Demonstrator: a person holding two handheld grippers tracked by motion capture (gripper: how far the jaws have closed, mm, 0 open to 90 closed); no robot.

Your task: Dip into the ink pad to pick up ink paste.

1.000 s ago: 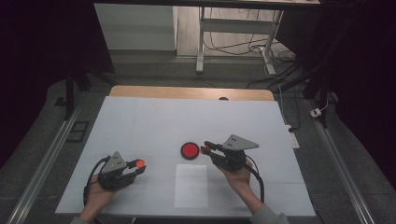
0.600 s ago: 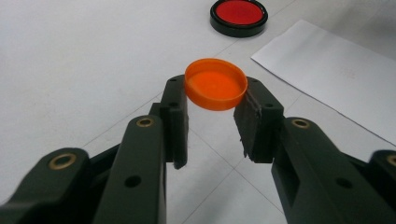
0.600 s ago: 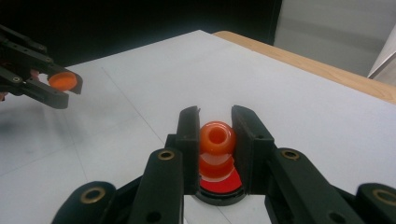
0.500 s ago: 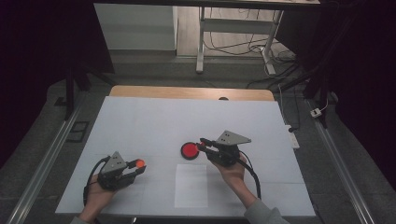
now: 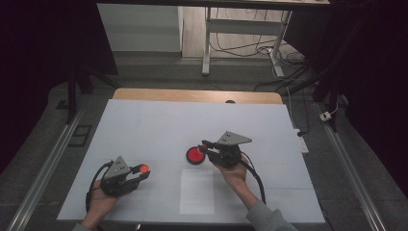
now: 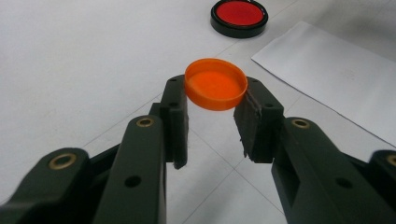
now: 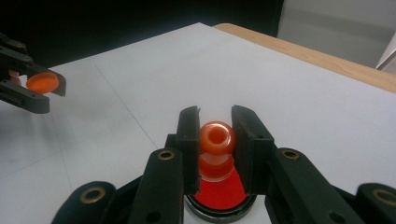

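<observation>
I see an orange cap (image 6: 215, 88), a glossy orange bottle (image 7: 217, 140), a red black-rimmed disc (image 6: 239, 16) beyond the cap, and a white table sheet (image 5: 159, 125).

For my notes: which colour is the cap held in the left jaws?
Orange cap, seen best in the left gripper view.

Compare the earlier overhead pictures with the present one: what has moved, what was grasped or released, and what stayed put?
The right gripper, shut on an orange bottle, moved leftward over the red dish. Nothing was grasped or released. The left gripper stayed put, shut on its orange cap; dish and paper sheet unmoved.
</observation>
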